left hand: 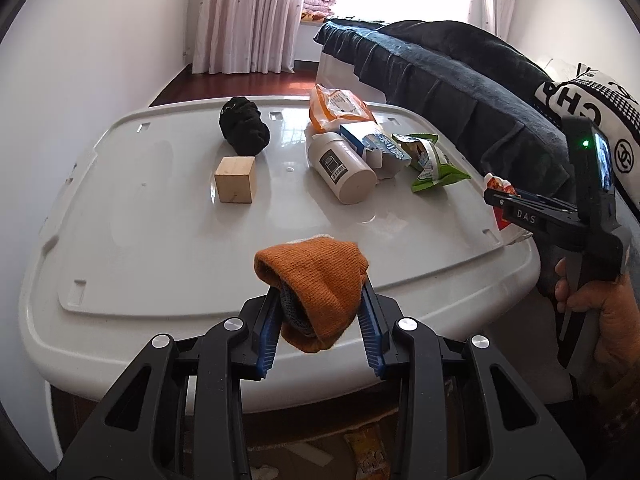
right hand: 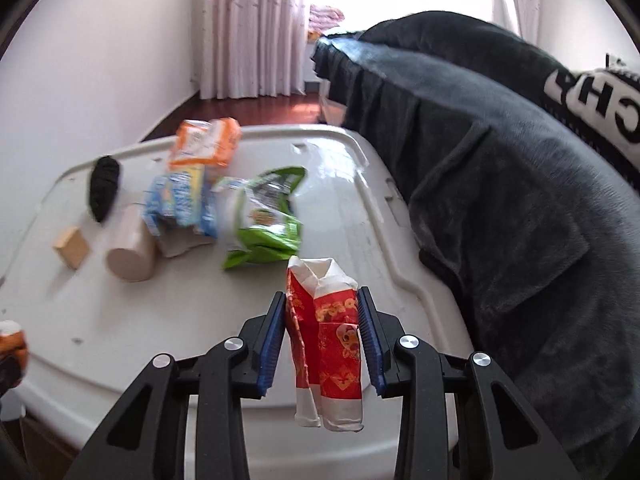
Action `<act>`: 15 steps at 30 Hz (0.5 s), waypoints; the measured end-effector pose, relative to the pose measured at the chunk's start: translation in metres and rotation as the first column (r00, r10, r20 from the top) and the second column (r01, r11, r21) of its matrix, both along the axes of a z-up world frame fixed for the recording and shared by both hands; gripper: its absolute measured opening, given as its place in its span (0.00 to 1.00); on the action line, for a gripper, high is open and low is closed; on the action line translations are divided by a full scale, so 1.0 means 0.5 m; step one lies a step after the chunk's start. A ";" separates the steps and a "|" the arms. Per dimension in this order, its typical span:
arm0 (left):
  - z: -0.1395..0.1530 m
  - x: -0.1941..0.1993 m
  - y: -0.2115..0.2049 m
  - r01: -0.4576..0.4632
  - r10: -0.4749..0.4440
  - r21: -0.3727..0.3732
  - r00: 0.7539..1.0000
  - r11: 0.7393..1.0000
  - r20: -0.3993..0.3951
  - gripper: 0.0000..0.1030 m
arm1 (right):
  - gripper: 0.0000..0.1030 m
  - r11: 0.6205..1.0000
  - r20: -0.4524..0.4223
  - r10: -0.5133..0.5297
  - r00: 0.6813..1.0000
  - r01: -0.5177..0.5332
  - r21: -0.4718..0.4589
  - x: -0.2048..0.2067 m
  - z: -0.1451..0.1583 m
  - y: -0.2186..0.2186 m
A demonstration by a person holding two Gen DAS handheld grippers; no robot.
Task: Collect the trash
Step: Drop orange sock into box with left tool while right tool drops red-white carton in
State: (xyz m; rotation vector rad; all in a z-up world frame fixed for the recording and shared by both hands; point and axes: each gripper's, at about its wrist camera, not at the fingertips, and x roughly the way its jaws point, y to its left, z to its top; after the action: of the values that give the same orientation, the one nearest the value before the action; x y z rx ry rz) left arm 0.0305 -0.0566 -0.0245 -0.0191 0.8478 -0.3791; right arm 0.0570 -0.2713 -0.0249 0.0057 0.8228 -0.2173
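Observation:
My left gripper (left hand: 318, 312) is shut on an orange knitted sock (left hand: 316, 280) and holds it over the near edge of the white plastic lid (left hand: 160, 248). My right gripper (right hand: 322, 332) is shut on a crumpled red and white paper carton (right hand: 326, 332), above the lid's right front part; it also shows at the right of the left wrist view (left hand: 520, 212). On the lid lie a green snack bag (left hand: 430, 158), a torn blue box (left hand: 376, 144), an orange bag (left hand: 336, 106) and a white bottle (left hand: 340, 166) on its side.
A wooden cube (left hand: 235, 179) and a black balled cloth (left hand: 244, 126) sit on the lid's left half. A dark blanket (right hand: 500, 184) covers furniture along the right. A cardboard box with a wrapper (left hand: 366, 454) sits below the lid's near edge.

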 end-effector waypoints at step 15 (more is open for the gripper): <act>-0.048 -0.240 0.061 0.044 -0.037 0.043 0.989 0.998 -0.144 0.33 | 0.36 0.946 -0.112 0.301 0.947 -0.282 0.162 -0.327 -0.029 0.250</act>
State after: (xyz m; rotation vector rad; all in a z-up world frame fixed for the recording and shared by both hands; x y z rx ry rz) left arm -0.0898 -0.0261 -0.0486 0.0140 0.9996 -0.3993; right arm -0.1064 -0.1464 -0.0396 0.0048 0.9627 0.1246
